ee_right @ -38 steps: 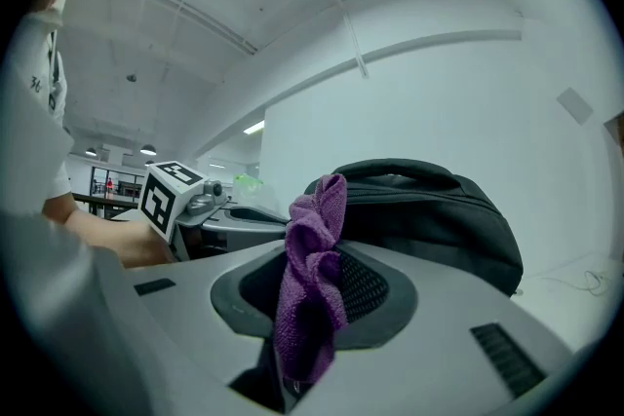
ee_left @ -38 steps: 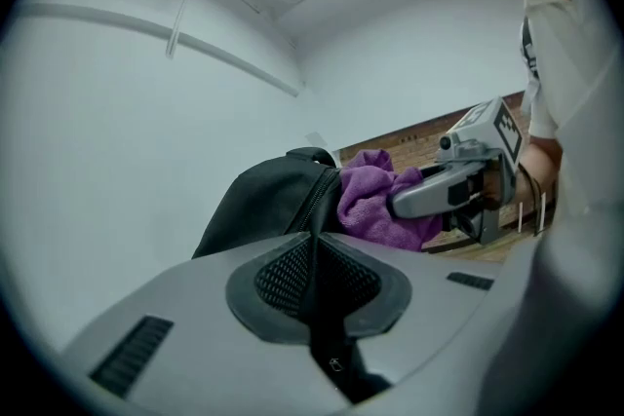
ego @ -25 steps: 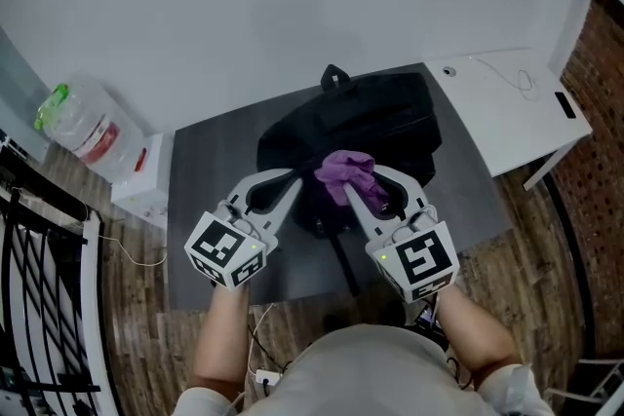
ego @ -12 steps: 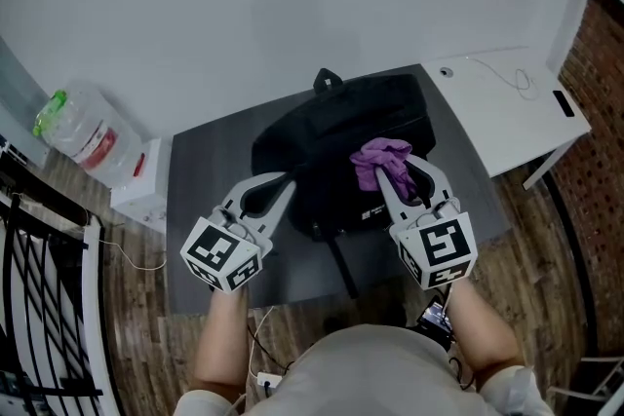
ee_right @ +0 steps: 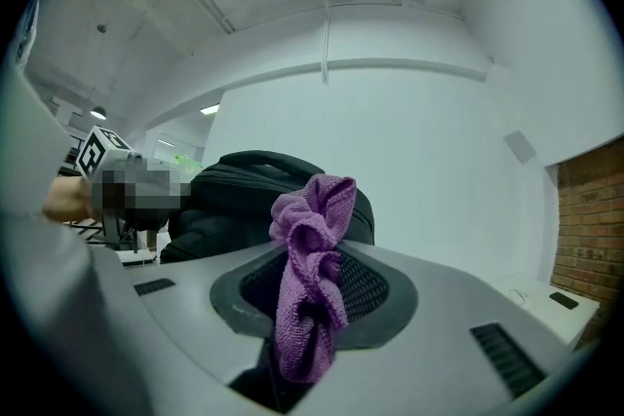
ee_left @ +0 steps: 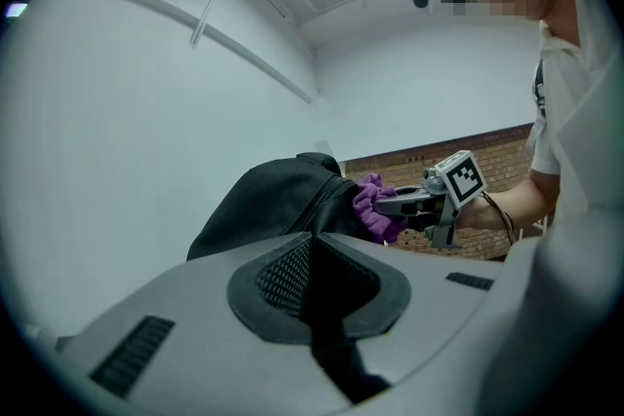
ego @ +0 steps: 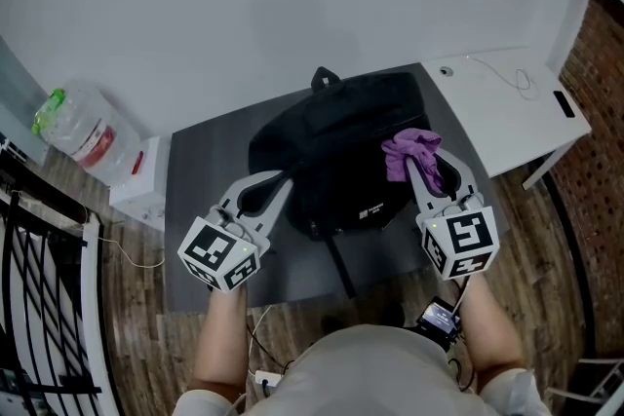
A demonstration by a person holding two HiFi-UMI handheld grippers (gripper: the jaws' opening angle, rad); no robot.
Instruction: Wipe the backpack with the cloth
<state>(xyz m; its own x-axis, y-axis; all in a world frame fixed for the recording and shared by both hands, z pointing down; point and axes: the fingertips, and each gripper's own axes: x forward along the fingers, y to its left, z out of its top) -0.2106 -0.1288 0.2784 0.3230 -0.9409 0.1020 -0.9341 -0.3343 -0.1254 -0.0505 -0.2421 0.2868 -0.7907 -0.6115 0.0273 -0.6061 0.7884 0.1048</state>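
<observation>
Backpack [ego: 341,146], black, on a dark grey mat [ego: 200,175] by the white wall, top handle toward the wall, a strap trailing off its near edge toward the person.

Cloth [ego: 409,151], purple knit, bunched. It is pinched between the jaws of the right gripper [ego: 421,163] and pressed against the backpack's right side. In the right gripper view the cloth [ee_right: 310,292] fills the gap between the pads and spills up over their tips, with the backpack [ee_right: 244,180] directly behind it.

Right gripper: clamped on the cloth, level, pointing at the bag from the right.

Left gripper [ego: 280,182]: jaws drawn together, tips against the backpack's left edge. Its own view shows the pads closed with only a dark slot between them. Whether any bag fabric is caught there cannot be told. The same view shows the backpack [ee_left: 278,205] rising just beyond the tips and the cloth [ee_left: 375,209] at the bag's far side.

Surroundings: white table [ego: 507,112] just right of the mat, a thin cable lying on it; clear water jug [ego: 83,127] with green cap at far left; small white box [ego: 141,175] beside it; wood-pattern floor [ego: 531,253].
</observation>
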